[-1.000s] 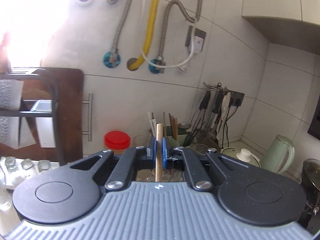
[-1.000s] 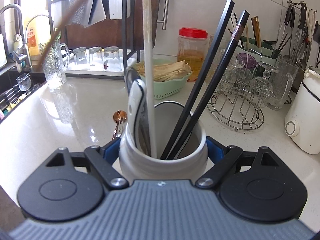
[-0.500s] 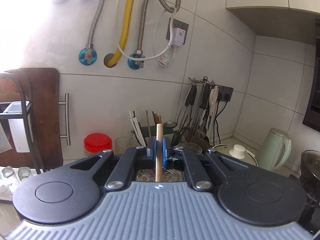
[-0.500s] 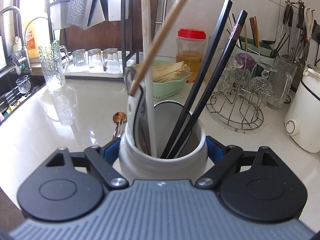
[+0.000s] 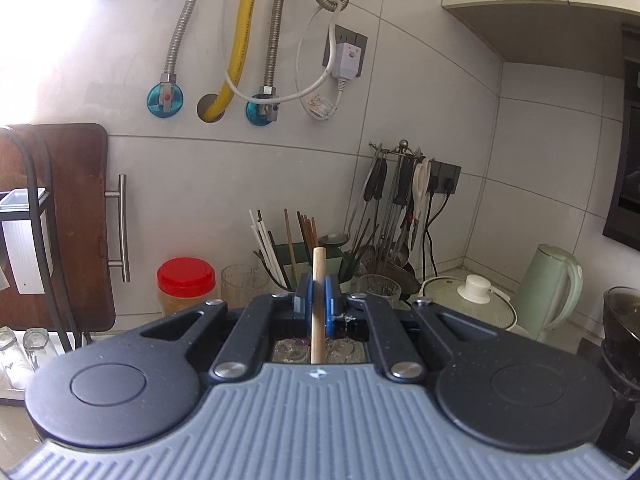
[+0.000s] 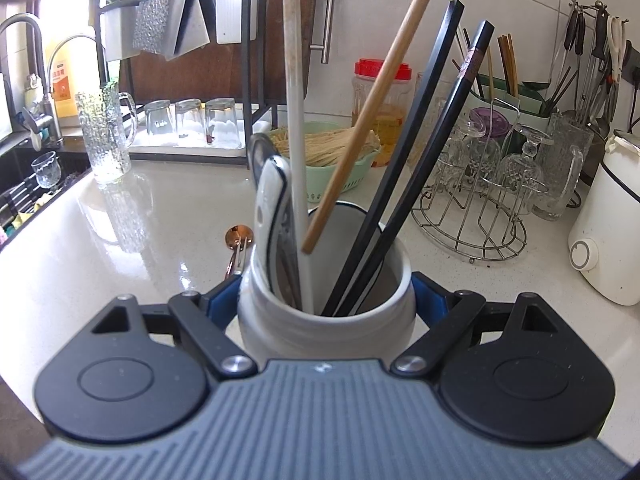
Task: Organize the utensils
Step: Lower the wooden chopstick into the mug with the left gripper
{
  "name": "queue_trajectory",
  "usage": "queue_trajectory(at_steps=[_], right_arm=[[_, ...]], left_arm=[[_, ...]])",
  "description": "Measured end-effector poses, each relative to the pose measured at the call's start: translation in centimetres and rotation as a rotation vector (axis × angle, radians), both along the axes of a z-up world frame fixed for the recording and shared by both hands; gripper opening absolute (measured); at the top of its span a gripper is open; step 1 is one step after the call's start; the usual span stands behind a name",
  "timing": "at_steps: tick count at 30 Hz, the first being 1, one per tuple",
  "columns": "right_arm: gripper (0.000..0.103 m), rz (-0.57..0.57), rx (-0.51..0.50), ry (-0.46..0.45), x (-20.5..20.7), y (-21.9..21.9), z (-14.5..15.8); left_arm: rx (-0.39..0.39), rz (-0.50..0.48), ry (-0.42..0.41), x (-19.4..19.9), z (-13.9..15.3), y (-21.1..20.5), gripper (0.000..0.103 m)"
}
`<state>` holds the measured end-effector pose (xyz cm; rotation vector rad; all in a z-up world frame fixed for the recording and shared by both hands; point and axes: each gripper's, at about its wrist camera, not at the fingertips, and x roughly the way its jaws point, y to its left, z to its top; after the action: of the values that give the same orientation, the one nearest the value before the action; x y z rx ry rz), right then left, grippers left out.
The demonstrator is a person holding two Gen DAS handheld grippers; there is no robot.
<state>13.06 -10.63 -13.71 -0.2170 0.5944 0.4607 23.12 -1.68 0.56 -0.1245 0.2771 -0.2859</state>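
Kitchen bench's cluttered, but my left hand-held gripper (image 5: 319, 302), clamped on the chopstick (image 6: 374, 108), has swung its tip over the jar (image 6: 324, 312) my right hand-held gripper (image 6: 326, 302) grips; nearly in.

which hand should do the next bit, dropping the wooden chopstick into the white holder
Left. Its fingers are shut on the wooden chopstick, whose tip already hangs at the mouth of the white holder. The right gripper is clamped around that holder, so it likely should just steady it.
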Motion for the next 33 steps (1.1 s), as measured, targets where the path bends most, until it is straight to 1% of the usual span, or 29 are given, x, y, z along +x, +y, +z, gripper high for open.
queue_trajectory(at_steps=[8,18,23,25,29,33], right_arm=[[0.090,0.000,0.000,-0.001,-0.1,0.0,0.0],[0.090,0.001,-0.001,-0.003,-0.2,0.1,0.0],[0.090,0.004,0.000,-0.004,-0.2,0.1,0.1],[0.090,0.005,0.000,-0.005,-0.2,0.1,0.1],[0.090,0.008,0.000,-0.006,-0.2,0.1,0.0],[0.090,0.010,0.001,-0.006,-0.2,0.1,0.0]], left_arm=[[-0.002,0.011,0.034,-0.7,-1.5,0.2,0.007],[0.003,0.018,0.088,-1.6,-2.0,0.6,0.007],[-0.018,0.029,0.119,-2.1,-2.2,1.1,0.007],[-0.021,0.034,0.115,-2.2,-2.2,1.3,0.007],[-0.033,0.040,0.081,-1.9,-1.4,1.4,0.007],[-0.028,0.032,0.015,-1.3,-0.1,1.0,0.007]])
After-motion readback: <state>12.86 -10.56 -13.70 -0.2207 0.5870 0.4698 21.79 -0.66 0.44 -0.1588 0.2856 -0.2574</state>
